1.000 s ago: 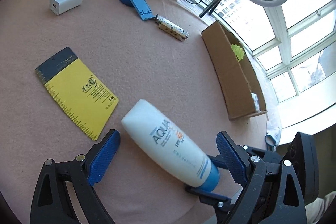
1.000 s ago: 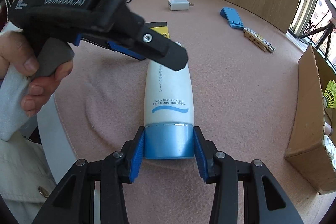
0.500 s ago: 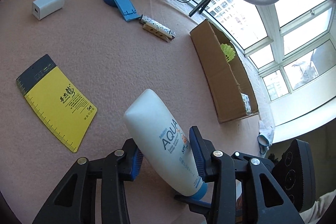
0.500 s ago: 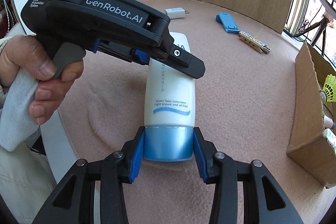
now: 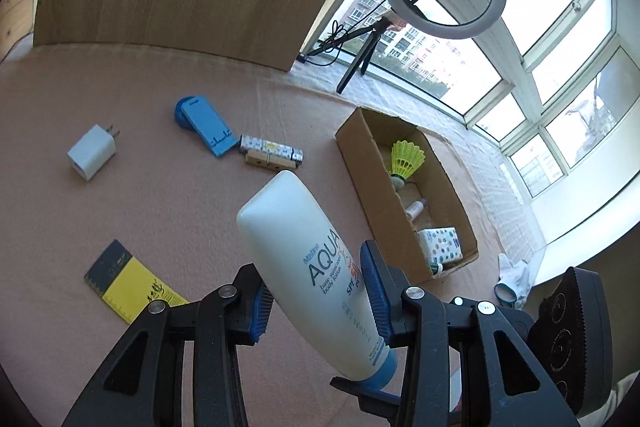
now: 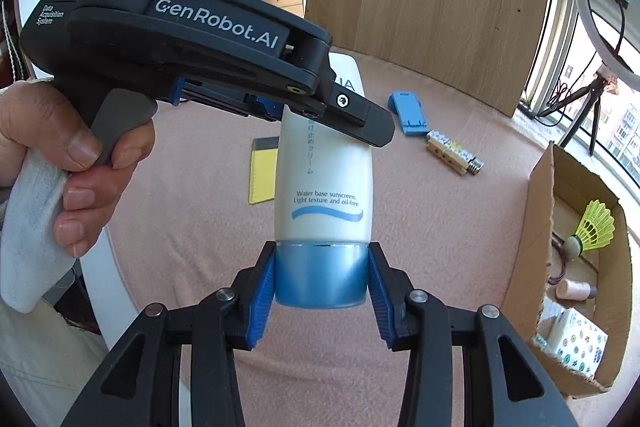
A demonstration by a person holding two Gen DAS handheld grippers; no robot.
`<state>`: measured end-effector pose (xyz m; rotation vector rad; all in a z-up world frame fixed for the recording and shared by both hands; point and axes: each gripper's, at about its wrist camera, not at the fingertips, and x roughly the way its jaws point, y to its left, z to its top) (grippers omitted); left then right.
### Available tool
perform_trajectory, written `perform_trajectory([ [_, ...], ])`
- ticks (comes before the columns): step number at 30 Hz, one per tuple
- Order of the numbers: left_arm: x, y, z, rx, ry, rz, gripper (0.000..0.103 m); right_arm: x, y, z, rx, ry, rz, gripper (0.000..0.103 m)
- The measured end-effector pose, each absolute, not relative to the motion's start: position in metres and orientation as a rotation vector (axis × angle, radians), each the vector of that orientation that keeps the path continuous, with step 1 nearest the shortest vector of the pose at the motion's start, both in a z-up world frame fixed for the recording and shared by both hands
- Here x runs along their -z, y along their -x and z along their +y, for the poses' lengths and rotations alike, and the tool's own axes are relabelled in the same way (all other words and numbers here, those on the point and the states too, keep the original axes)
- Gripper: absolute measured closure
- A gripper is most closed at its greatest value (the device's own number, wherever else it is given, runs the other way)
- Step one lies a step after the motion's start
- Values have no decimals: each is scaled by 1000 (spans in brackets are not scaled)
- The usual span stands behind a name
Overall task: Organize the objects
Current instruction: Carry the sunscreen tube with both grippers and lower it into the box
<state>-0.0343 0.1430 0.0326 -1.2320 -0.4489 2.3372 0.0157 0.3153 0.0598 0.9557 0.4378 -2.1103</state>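
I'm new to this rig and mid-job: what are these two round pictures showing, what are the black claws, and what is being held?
The claws are hand-held grippers, one per hand, each carrying a fisheye camera looking along its fingers. In the left view, the left gripper clamps the body of a white sunscreen bottle. In the right view, the right gripper clamps its blue cap. On the pink table lie a white charger, blue phone stand, clothespins and a yellow card. The cardboard box holds a shuttlecock.
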Motion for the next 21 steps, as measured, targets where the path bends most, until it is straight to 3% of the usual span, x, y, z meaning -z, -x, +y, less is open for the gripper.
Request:
perform_trajectory([
  [12, -120, 56, 206, -2474, 1122, -184, 58, -105, 11, 338, 2240, -834, 370, 64],
  [21, -139, 60, 248, -2493, 1100, -110, 58, -114, 24, 367, 2265, -804, 334, 64],
])
